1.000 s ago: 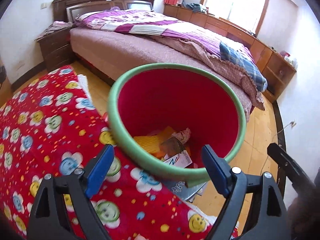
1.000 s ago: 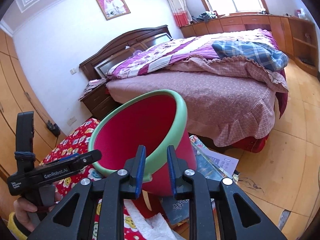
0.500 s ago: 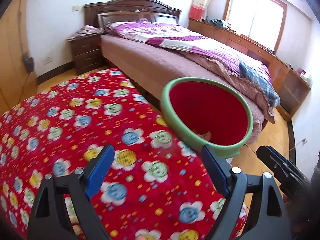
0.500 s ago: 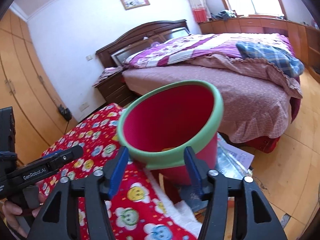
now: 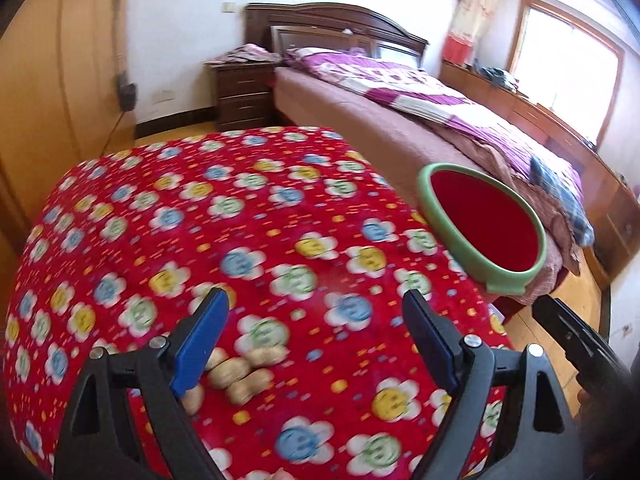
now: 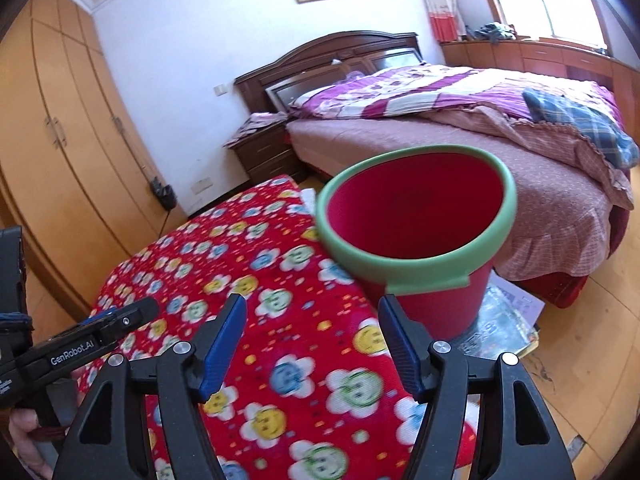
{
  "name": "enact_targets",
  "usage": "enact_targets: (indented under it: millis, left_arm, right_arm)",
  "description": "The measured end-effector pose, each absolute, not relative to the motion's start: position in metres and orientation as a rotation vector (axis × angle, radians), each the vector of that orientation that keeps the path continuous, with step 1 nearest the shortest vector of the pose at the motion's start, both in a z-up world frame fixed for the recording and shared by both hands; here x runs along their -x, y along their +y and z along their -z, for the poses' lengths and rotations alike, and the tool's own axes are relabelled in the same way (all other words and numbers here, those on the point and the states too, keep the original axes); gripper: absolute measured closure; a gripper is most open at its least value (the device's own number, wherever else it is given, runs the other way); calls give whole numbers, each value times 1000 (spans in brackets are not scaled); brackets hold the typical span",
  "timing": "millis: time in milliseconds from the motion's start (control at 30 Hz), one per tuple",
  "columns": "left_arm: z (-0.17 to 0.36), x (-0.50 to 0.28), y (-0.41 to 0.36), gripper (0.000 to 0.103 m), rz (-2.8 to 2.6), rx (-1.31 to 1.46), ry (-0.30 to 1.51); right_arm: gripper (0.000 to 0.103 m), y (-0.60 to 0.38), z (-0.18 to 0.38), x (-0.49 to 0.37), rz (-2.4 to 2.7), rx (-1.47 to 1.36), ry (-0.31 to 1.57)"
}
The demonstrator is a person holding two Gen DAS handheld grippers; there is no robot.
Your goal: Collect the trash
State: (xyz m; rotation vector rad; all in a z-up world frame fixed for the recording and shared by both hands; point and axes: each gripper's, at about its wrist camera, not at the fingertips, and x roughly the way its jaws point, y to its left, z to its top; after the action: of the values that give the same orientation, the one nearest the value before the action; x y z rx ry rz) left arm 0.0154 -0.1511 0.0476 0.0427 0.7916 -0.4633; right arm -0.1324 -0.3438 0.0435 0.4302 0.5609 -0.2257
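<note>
From the left wrist camera, the left gripper (image 5: 316,344) hangs over a red flowered cloth (image 5: 240,216) that covers a table. Its two blue pads stand wide apart, and nothing is between them. Just under the left pad lies a little pile of peanut shells (image 5: 240,376) on the cloth. That looks like the trash to pick up next, so I think the claw is open and tipped down to be ready for it. The picture is a bit blurry, so I cannot tell how many shells there are. The red bin (image 5: 486,228) with a green rim is off to the right, past the edge of the table and in front of the bed (image 5: 400,128). The tip of the other gripper pokes in at the lower right.

From the right wrist camera, the right gripper (image 6: 312,344) has just been opening, and nothing is between its pads. It hangs over the cloth near the table's edge. The bin (image 6: 416,232) stands right ahead, beside the table, on some papers (image 6: 504,320) on the floor. It sits close so trash can drop in easily. I cannot see what is inside it from here. At the left, a hand (image 6: 24,436) holds the other gripper's handle.
</note>
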Motion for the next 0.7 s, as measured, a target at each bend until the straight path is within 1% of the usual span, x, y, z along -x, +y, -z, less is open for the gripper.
enact_targets:
  millis: [367, 700]
  left_arm:
    - [-46, 9, -95, 15, 330, -6, 740]
    - [-37, 29, -76, 15, 273, -8, 708]
  right_arm:
    - [32, -297, -48, 139, 147, -348, 553]
    - [31, -268, -47, 146, 116, -301, 522]
